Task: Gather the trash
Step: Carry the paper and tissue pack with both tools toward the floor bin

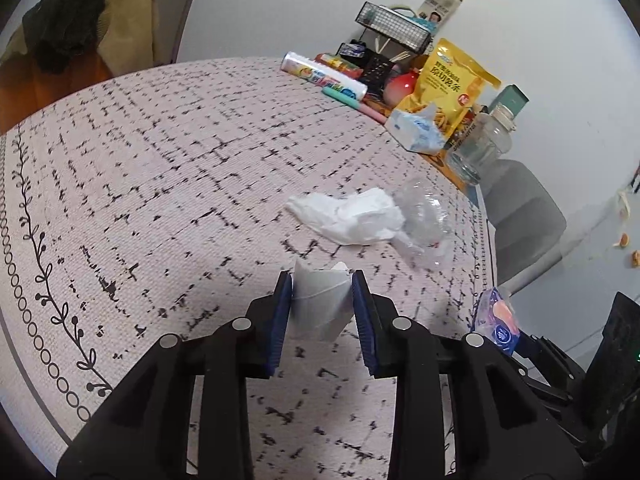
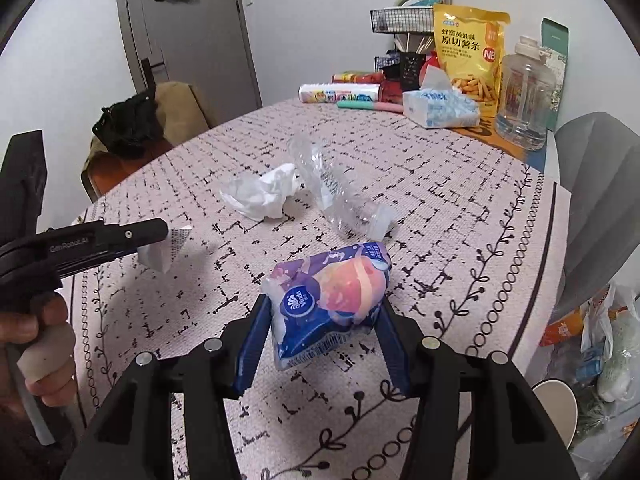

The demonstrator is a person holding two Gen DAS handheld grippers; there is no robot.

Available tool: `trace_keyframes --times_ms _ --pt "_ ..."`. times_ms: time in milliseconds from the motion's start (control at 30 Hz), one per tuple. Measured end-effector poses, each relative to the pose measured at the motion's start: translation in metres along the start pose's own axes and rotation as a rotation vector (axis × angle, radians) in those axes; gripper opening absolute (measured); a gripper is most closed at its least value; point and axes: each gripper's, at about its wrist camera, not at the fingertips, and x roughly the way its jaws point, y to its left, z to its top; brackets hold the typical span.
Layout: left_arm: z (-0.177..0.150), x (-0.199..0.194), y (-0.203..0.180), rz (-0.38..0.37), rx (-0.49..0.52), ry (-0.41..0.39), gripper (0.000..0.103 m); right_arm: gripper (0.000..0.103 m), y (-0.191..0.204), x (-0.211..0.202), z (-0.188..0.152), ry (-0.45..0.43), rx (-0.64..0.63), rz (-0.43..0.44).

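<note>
My left gripper (image 1: 322,280) is shut on a crumpled white paper scrap (image 1: 320,300), held a little above the patterned tablecloth (image 1: 160,184). The same scrap (image 2: 166,246) shows in the right wrist view, in the left gripper (image 2: 160,236) at the left. My right gripper (image 2: 324,308) is shut on a blue and pink tissue pack wrapper (image 2: 332,300), lifted off the cloth; this wrapper (image 1: 496,320) also shows at the left view's lower right. On the table lie a crumpled white tissue (image 1: 352,216) (image 2: 264,194) and a crushed clear plastic bottle (image 1: 424,220) (image 2: 336,192).
At the table's far right stand a yellow snack bag (image 2: 470,52), an open tissue pack (image 2: 440,108), a clear jug (image 2: 524,96), a wire rack (image 2: 400,20) and a roll (image 2: 340,93). A grey chair (image 2: 596,188) and bags of rubbish (image 2: 596,344) are at the right.
</note>
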Motion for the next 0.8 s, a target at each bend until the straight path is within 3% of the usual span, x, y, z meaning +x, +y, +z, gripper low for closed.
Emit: trace_keyframes --times_ms 467,800 --pt "0.0 0.011 -0.077 -0.034 0.13 0.002 0.03 0.051 -0.035 -0.043 -0.005 -0.077 0.046 -0.016" --pt "-0.012 0.032 -0.151 -0.097 0.21 0.039 0.03 0.051 -0.098 -0.076 -0.018 -0.132 0.14 -0.071"
